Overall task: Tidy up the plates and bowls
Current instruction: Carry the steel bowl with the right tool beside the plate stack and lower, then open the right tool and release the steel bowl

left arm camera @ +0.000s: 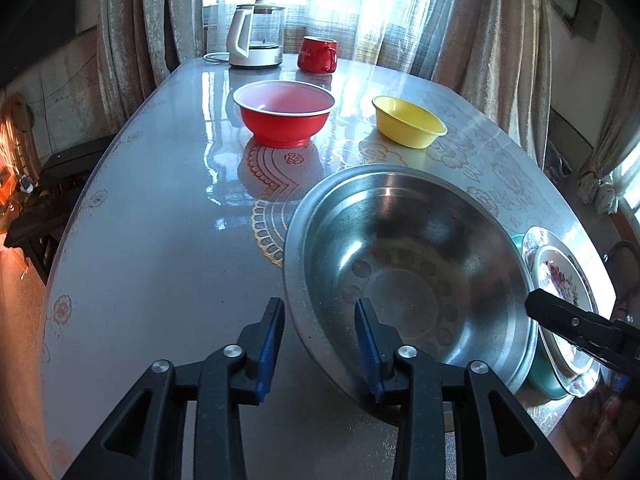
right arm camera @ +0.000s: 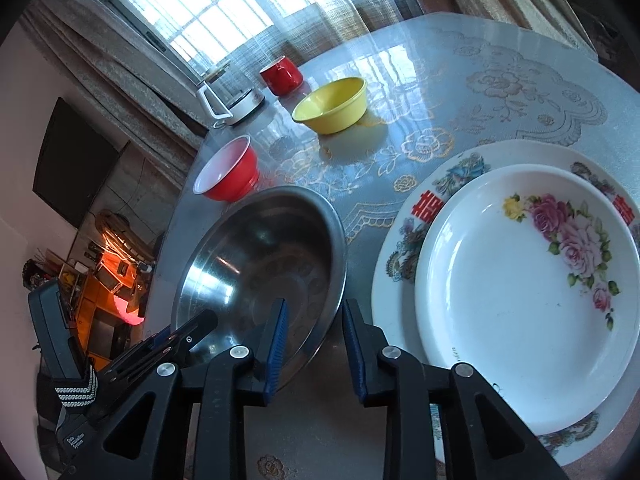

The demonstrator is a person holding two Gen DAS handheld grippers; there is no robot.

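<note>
My left gripper gapes astride the steel bowl's near rim, ready to pinch; my right gripper hangs parted between it and the stacked plates.

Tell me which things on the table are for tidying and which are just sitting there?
For the job: metal bowl, red bowl, yellow bowl, small rose plate, big flowered plate.

Just lying about: kettle, red mug.
</note>
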